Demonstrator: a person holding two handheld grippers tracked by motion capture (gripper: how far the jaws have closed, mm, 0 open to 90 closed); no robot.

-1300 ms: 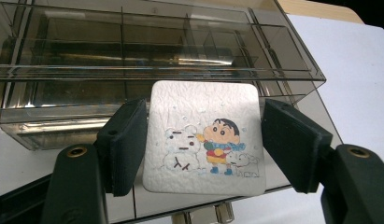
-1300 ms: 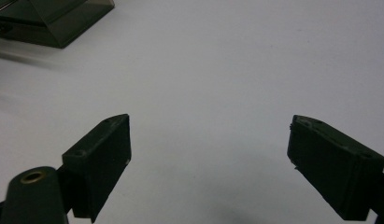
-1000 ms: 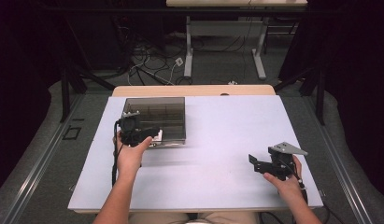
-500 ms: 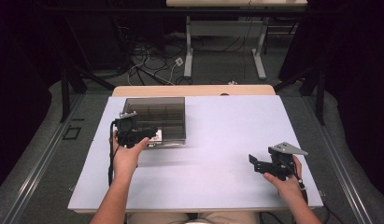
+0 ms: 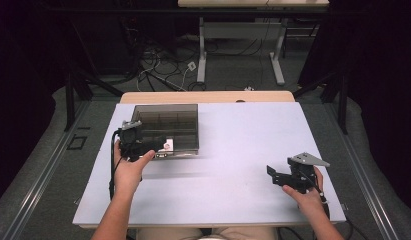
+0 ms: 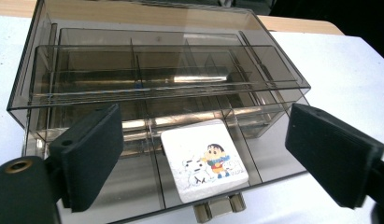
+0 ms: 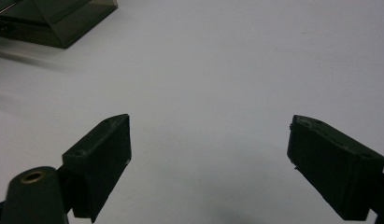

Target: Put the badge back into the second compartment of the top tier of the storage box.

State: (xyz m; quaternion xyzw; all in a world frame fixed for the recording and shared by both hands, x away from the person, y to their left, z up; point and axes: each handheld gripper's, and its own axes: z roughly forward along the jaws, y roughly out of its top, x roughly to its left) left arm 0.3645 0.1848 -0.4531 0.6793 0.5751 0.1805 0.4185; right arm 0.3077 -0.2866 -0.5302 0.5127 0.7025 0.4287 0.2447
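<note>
The white square tile (image 6: 204, 159) lies straight ahead of the left gripper (image 5: 154, 145) and between its 2 jaws. Those jaws have just been opening and now stand spread to either side with clear space between each pad and the tile, so nothing is pinched. The tile rests flat at the front middle of the smoky clear box (image 6: 35, 56), just behind the small latch (image 6: 216, 211) on its near edge. We cannot tell whether it sits inside a compartment or on a transparent cover. Its sides run roughly in line with the box's dividers, turned a little against the jaw line, so it has no long axis to favour. We judge the coming move for this gripper to be a plain pull back, away from the box. The tile is pale, with rounded corners and a printed cartoon of a child and a small white dog. The right gripper (image 7: 208, 158) hangs well apart over the bare desk (image 5: 243, 135), with its jaws spread and empty, so the left hand is much the nearer.
</note>
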